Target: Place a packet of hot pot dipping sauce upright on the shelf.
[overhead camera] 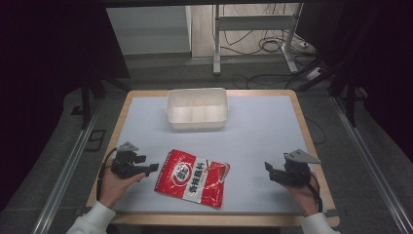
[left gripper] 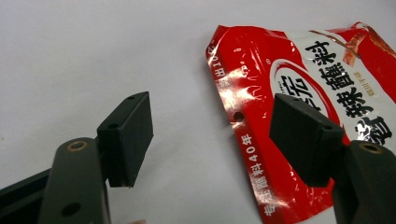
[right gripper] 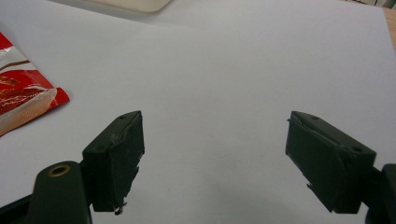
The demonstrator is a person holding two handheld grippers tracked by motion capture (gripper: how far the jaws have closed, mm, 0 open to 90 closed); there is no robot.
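Near left on the surface [overhead camera: 263, 136]: left gripper [overhead camera: 152, 167] jaws wide, empty, beside flat packet [overhead camera: 193, 177]; right gripper [overhead camera: 269, 169] likewise; risks sliding packet, not gripping.

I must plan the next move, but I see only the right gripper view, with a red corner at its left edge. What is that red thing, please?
Observer: It is a red packet lying flat on the table, seen whole in the high view.
Operator: Is the other tongs holding it?
Observer: No. The left tongs are open, one pad over the packet's edge, not pressing it.
Operator: Is there somewhere to put the packet?
Observer: Yes, a white tub stands at the far side of the table, beyond the packet.
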